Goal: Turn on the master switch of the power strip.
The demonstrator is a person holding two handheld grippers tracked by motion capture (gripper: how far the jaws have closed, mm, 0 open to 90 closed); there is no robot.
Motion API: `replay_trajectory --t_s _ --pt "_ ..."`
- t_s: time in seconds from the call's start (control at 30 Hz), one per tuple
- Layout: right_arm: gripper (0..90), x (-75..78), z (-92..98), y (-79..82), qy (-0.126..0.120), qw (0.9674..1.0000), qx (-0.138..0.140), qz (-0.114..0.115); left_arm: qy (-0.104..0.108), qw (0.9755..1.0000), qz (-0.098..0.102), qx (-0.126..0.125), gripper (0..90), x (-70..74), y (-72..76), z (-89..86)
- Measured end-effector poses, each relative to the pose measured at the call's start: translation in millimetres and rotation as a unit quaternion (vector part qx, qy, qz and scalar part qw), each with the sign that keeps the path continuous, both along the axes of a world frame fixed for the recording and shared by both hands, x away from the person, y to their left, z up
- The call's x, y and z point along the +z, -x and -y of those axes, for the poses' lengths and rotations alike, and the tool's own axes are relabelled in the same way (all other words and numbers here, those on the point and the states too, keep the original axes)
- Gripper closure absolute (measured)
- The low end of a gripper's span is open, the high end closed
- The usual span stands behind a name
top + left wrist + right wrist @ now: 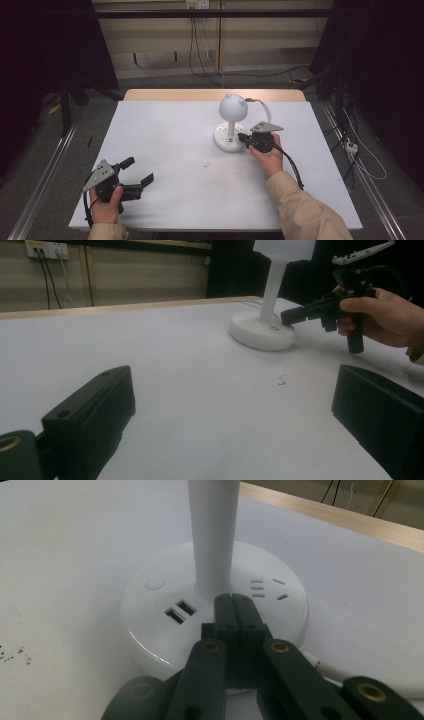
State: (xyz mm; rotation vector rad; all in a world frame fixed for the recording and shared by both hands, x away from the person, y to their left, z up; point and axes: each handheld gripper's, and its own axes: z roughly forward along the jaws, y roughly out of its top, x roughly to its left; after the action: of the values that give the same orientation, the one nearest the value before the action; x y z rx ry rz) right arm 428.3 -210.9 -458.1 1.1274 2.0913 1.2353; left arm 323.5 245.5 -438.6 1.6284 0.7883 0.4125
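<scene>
A white desk lamp with a rounded head stands right of the table's middle on a round base. The base carries two USB ports, a round button and socket slots. My right gripper is shut with nothing between its jaws. Its tips lie over the base top right at the foot of the stem; I cannot tell whether they touch it. In the high view this gripper comes at the base from the right. My left gripper stands open and empty near the front left corner, far from the lamp base.
The table has a white cover and a wooden far edge. A white cord leaves the lamp toward the back right. Small dark specks mark the cover in front of the lamp. Cables and a power strip lie on the floor at the right.
</scene>
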Motion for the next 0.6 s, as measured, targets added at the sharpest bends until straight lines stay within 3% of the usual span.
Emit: replay_trajectory --t_s 0.6 --pt "90.0 -0.4 -0.8 0.6 0.004 1.0 -0.001 0.003 -0.003 1.0 0.001 -0.002 3.3 0.1 0.0 0.8"
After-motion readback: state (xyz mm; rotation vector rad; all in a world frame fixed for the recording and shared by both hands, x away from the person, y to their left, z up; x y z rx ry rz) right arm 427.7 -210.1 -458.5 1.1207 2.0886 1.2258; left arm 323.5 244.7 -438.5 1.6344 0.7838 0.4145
